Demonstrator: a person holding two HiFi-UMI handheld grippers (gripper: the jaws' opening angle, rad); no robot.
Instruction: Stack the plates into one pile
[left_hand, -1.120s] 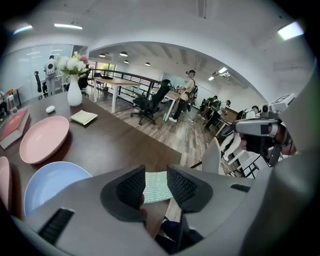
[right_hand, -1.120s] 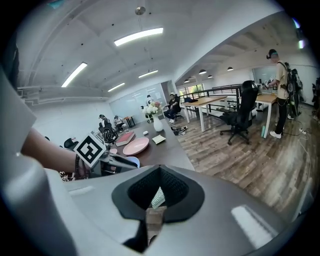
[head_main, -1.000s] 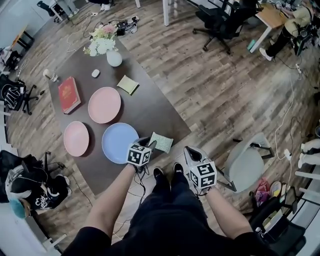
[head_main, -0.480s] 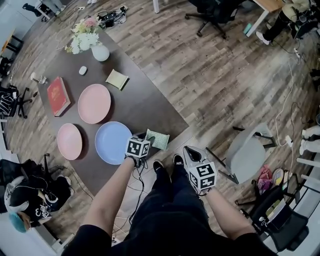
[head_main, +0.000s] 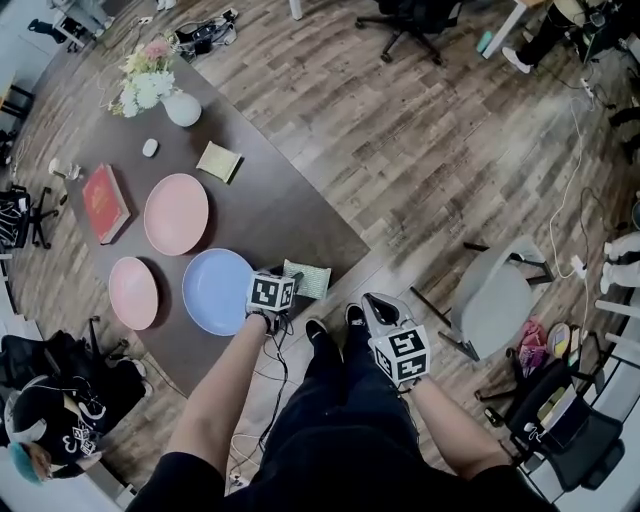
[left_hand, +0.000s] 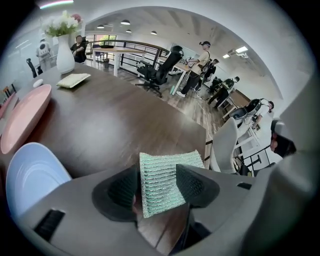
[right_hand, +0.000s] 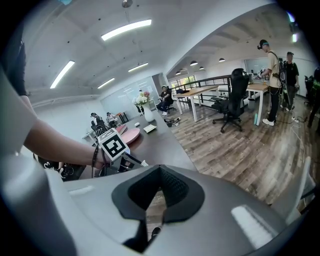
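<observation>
Waiting unstacked on the dark worktop (head_main: 285, 205), three plates lie singly, none on another, so the pile named in the task has not been started. The big pink plate (head_main: 176, 213) sits toward the middle of the worktop. The blue plate (head_main: 213, 291) lies by the near edge. The small pink plate (head_main: 133, 292) is beside it, toward the left edge.

The left gripper (left_hand: 157, 185) points steeply down at the near edge, just right of the blue plate. Its fingers have just been opening and stand wide apart. A green cloth (left_hand: 167, 167) shows between them, flat on the worktop at that edge, with neither pad pressing on it. The right gripper (right_hand: 157, 192) hangs off the worktop's near corner, over the wooden floor, with its fingers together and nothing in them.

By this showing, all the work is ahead. One plate must be lifted onto another and the third set on top. The big pink plate looks the likeliest base, since the other two are smaller. The blue plate is the nearest to the open left gripper.
</observation>
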